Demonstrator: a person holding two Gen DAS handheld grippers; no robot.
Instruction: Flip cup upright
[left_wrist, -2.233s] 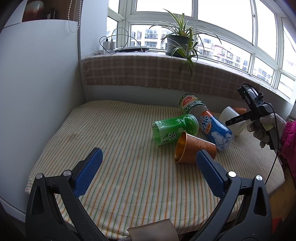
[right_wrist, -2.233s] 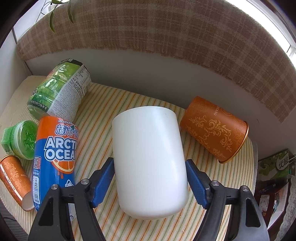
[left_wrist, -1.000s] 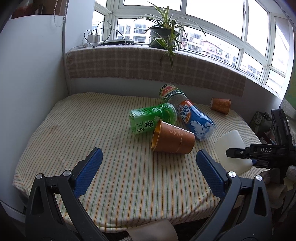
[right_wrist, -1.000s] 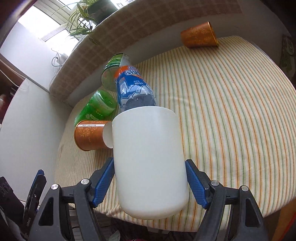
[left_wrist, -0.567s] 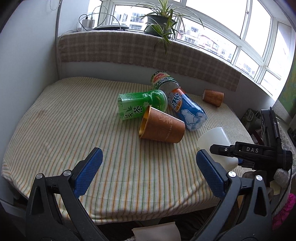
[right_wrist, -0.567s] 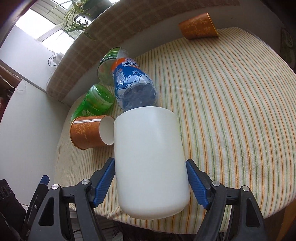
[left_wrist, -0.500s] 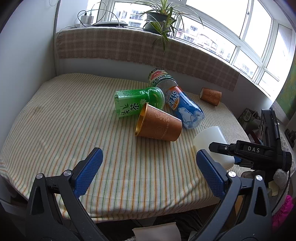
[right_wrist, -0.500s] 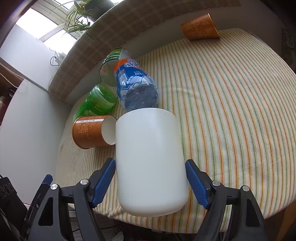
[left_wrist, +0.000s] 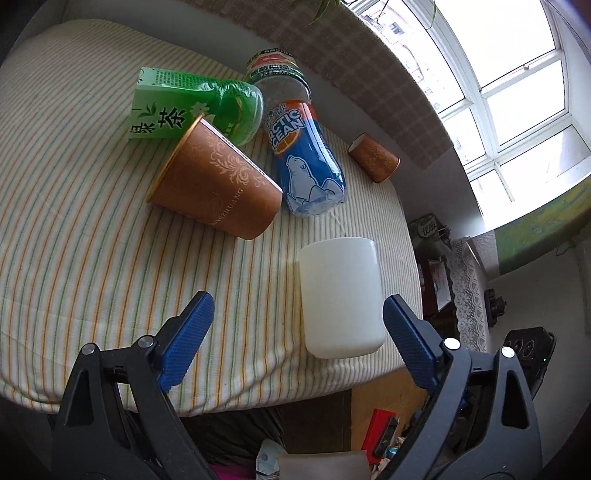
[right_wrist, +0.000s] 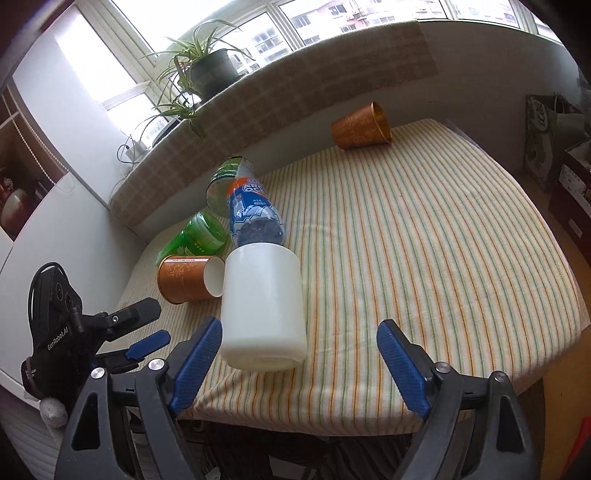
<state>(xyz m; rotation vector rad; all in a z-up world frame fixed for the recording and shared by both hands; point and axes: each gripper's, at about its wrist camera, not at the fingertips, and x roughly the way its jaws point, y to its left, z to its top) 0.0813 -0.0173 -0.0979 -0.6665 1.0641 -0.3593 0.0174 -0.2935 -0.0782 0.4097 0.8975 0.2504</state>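
A plain white cup (left_wrist: 340, 298) stands on the striped cloth near the table's front edge; it also shows in the right wrist view (right_wrist: 263, 309). My left gripper (left_wrist: 297, 334) is open, with the cup between its blue pads, close to the right one, and not touched. My right gripper (right_wrist: 299, 354) is open and empty; the cup stands free just ahead of its left pad. The left gripper's body (right_wrist: 70, 332) shows at the left of the right wrist view.
An orange paper cup (left_wrist: 218, 186) lies on its side behind the white cup. A blue bottle (left_wrist: 304, 162), a green bottle (left_wrist: 192, 107) and a third bottle (left_wrist: 277, 72) lie beyond. Another orange cup (left_wrist: 375, 157) lies far right. The table edge (right_wrist: 369, 402) is just below.
My right gripper has opened and let go of the white cup, which now stands on the cloth. My left gripper has swung right and closer, so the cup is now between its pads.
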